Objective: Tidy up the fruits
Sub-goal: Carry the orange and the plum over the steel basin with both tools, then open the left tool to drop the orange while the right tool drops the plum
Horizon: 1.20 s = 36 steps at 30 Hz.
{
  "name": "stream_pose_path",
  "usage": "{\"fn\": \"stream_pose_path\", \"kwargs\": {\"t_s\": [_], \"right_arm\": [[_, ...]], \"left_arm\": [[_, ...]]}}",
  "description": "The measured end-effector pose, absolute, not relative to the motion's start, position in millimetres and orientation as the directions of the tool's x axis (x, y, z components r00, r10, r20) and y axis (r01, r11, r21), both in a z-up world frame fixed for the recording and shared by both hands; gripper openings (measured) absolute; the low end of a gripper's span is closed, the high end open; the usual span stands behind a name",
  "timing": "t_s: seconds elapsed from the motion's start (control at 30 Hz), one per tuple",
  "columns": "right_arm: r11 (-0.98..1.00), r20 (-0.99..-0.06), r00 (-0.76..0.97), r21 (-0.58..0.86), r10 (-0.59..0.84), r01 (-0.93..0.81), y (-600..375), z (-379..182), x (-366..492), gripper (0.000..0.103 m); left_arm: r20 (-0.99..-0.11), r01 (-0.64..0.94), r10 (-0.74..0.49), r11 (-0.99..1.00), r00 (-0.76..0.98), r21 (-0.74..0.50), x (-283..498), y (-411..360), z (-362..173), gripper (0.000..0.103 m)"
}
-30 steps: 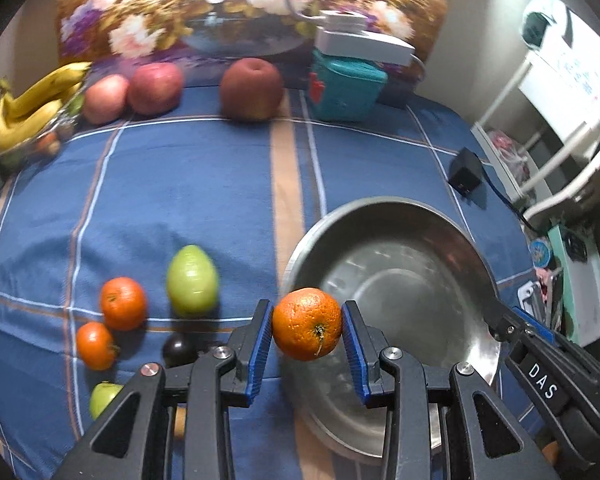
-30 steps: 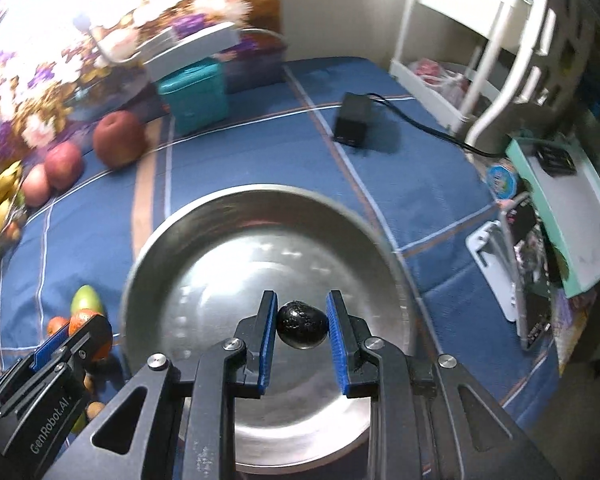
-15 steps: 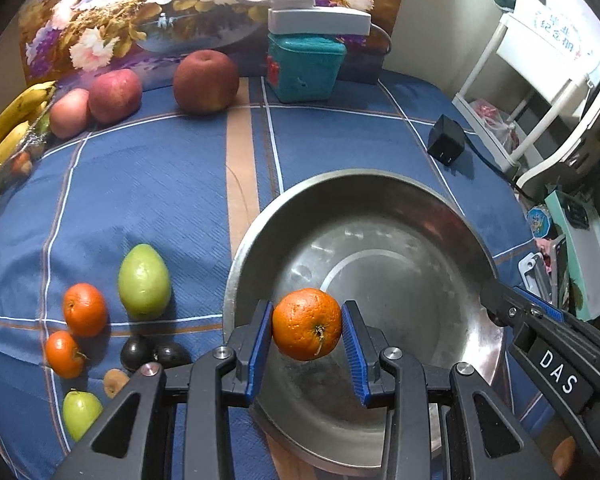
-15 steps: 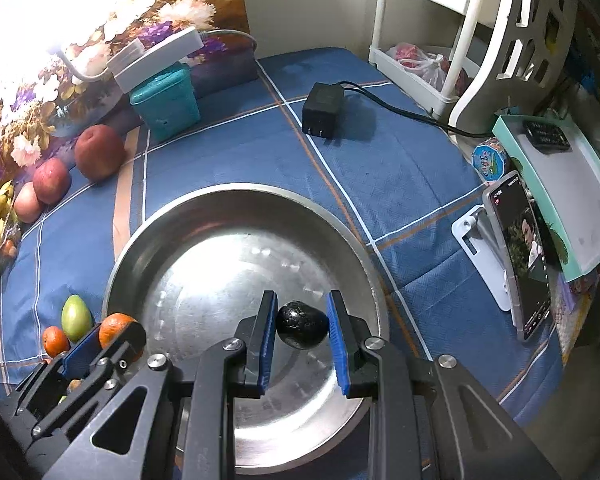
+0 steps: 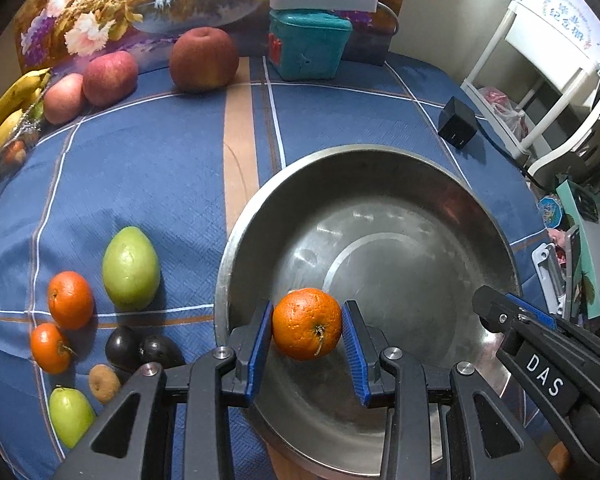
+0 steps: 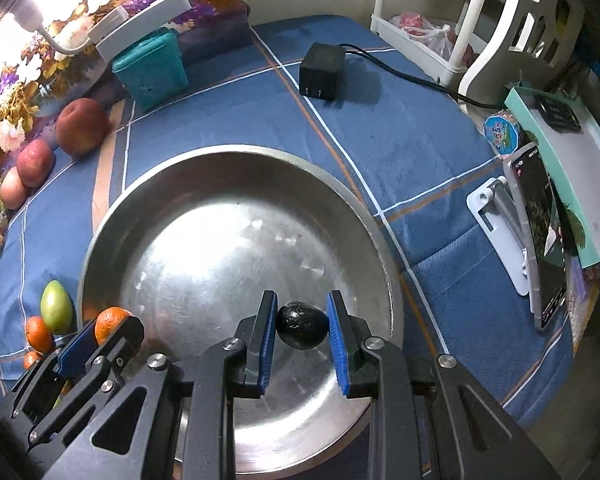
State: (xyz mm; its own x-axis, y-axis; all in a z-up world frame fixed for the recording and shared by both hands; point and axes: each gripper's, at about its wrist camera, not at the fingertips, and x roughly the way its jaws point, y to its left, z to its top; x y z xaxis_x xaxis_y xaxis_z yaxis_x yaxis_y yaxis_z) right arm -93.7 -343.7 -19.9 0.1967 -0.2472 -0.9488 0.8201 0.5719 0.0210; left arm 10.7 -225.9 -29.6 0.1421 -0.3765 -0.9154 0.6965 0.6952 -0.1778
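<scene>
My left gripper [image 5: 307, 326] is shut on an orange [image 5: 307, 323] and hangs over the near left part of the steel bowl [image 5: 380, 168]. My right gripper [image 6: 301, 322] is shut on a small dark fruit [image 6: 301, 325] above the bowl's [image 6: 236, 156] near right part; nothing lies in the bowl. Left of the bowl on the blue cloth lie a big green fruit [image 5: 130, 268], two small oranges [image 5: 70, 299], two dark fruits [image 5: 123, 347], a brown kiwi [image 5: 104, 377] and a small green fruit [image 5: 71, 415]. The left gripper [image 6: 100, 340] with its orange also shows in the right wrist view.
Three red apples [image 5: 203, 59] and bananas [image 5: 4, 112] line the far edge, beside a teal box [image 5: 306, 50] with a white lamp. A black power adapter [image 6: 322, 71] with its cord lies right of the bowl. A phone on a stand [image 6: 536, 236] and a white rack [image 6: 460, 12] crowd the right side.
Both grippers have come down and moved further over the bowl, each still holding its fruit. The bowl now looks larger and more centred in both views.
</scene>
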Motion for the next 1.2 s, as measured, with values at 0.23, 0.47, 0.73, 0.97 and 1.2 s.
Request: {"fn": "stream_pose_path", "kwargs": {"t_s": [0.23, 0.47, 0.73, 0.97, 1.2], "right_arm": [[0.573, -0.949, 0.196, 0.021, -0.246, 0.819, -342.6, -19.7, -94.4, 0.026], [0.565, -0.953, 0.188, 0.021, -0.238, 0.825, -343.7, -22.9, -95.5, 0.026], [0.563, -0.954, 0.180, 0.015, -0.240, 0.827, -346.4, -22.5, -96.5, 0.029], [0.557, -0.944, 0.201, 0.023, -0.261, 0.830, -344.7, -11.6, -98.1, 0.054], [0.555, -0.937, 0.209, 0.019, -0.280, 0.832, -344.4, -2.9, -99.9, 0.059]], "left_arm": [[-0.919, 0.692, -0.370, 0.699, 0.136, -0.179, 11.5, -226.2, -33.4, 0.038], [-0.924, 0.690, -0.363, 0.700, 0.119, -0.186, 11.2, -226.0, -36.6, 0.039], [-0.919, 0.697, -0.372, 0.694, 0.129, -0.183, 9.9, -227.1, -30.3, 0.054], [-0.911, 0.697, -0.385, 0.693, 0.145, -0.182, 9.3, -227.2, -21.0, 0.062], [-0.910, 0.683, -0.386, 0.706, 0.151, -0.186, 12.6, -222.2, -15.4, 0.072]]}}
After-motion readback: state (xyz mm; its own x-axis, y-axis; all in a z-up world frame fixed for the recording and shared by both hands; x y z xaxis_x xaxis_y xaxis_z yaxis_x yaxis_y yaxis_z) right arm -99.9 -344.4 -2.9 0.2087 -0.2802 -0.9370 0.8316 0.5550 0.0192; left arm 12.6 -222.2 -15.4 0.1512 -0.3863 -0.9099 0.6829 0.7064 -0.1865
